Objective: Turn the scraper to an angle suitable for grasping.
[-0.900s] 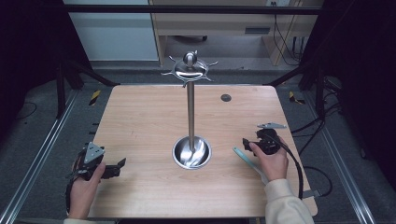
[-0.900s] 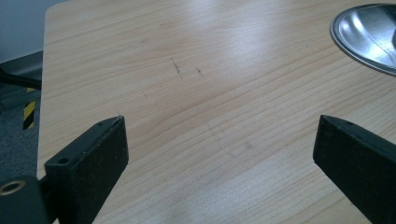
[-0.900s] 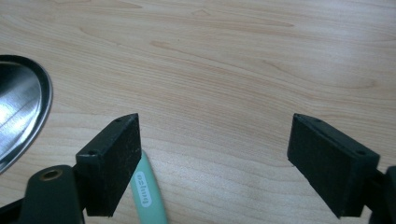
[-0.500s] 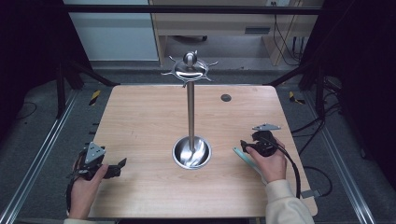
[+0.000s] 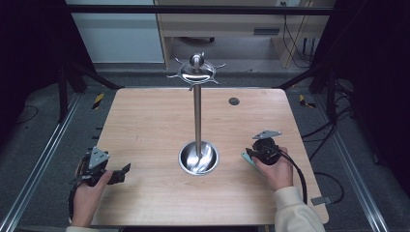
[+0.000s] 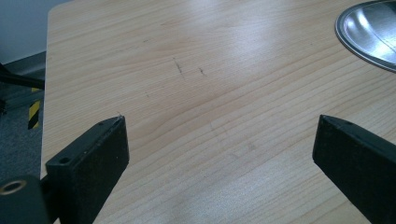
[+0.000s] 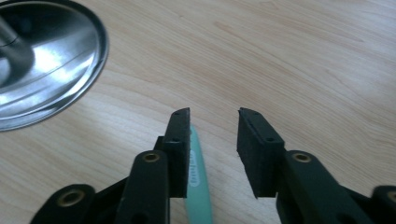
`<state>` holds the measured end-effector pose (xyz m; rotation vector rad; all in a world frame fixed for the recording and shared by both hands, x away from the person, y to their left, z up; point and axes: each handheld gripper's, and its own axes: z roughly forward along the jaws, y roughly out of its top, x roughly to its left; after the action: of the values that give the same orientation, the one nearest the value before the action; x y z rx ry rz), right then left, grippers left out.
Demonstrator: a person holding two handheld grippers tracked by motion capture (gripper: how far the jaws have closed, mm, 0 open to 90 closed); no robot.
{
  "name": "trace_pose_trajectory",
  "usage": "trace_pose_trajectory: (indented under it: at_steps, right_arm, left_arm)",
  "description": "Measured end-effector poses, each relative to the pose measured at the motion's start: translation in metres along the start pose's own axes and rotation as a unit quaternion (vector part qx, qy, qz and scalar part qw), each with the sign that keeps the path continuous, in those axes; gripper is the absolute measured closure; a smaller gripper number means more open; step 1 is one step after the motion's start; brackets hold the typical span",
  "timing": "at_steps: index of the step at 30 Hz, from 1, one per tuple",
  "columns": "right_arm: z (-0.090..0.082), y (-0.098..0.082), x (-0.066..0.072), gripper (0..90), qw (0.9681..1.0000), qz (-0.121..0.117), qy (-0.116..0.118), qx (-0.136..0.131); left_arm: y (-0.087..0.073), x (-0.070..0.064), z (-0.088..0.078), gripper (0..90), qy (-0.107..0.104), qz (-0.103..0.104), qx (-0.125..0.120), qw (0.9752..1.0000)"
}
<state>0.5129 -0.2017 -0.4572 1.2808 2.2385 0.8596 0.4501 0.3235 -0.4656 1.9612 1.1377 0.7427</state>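
Your right gripper (image 7: 214, 116) low over the tabletop (image 7: 299, 60), fingers part-open, green tool (image 7: 196, 186) lying flat between them, hard against one finger, unclamped, your left gripper (image 6: 219, 144) fingers wide apart, holding nothing, stand base (image 6: 369, 32) well beyond.

1. Setting: laboratory or test workshop, not a home.
2. Evidence: bare wooden table (image 5: 145, 125) within a metal rail frame (image 5: 36, 169), grey floor.
3. At 12 o'clock, a workbench (image 5: 217, 24); at 2 o'clock, loose cables (image 5: 295, 34); dark curtains (image 5: 29, 53) at both sides.
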Motion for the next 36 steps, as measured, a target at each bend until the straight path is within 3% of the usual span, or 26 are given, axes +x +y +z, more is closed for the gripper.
trace_pose_trajectory:
  at_steps: [7,19,29,36]
  right_arm:
    - [0.002,0.001,0.007,78.9,0.9996,-0.021,0.016,0.012]
    - [0.004,0.001,0.011,90.0,0.9987,-0.027,0.031,0.029]
    - [0.010,-0.001,0.012,90.0,0.9973,-0.030,0.041,0.052]
    - [0.017,-0.003,0.016,90.0,0.9956,-0.040,0.034,0.077]
  left_arm:
    - [0.000,0.000,0.001,3.6,-0.001,0.003,0.002,1.0000]
    - [0.000,-0.001,0.001,3.8,-0.002,0.006,0.004,1.0000]
    - [0.000,-0.001,0.001,3.7,-0.001,0.004,0.003,1.0000]
    - [0.000,-0.001,0.002,3.7,-0.001,0.005,0.005,1.0000]
